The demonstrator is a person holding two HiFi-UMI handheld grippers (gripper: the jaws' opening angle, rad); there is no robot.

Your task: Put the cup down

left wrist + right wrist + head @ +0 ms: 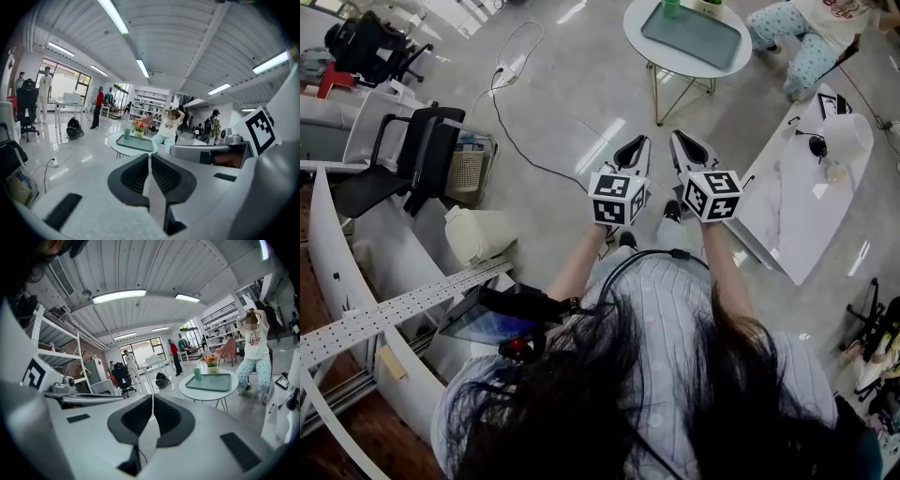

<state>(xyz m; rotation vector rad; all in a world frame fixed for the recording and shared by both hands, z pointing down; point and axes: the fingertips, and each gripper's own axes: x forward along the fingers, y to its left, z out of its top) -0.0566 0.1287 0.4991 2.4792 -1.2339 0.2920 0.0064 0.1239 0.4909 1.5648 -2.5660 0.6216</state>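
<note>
A green cup point(671, 7) stands upright on the round white table point(639, 45), next to a teal tray point(691, 34). Both grippers are held side by side in the air, well short of that table. My left gripper point(639, 141) is shut with nothing between its jaws. My right gripper point(677, 137) is shut and empty as well. In the left gripper view the cup point(127, 134) sits at the tray's point(136, 143) left end, beyond my left gripper point(150, 157). In the right gripper view the cup point(197, 374) stands by the tray point(209, 382), beyond my right gripper point(152, 397).
A long white table point(806, 202) runs along the right. A seated person in patterned trousers point(802, 47) is beyond the round table. An office chair point(412, 159) and a basket stand left, with a cable point(517, 122) on the floor. A flower pot point(138, 127) sits on the round table.
</note>
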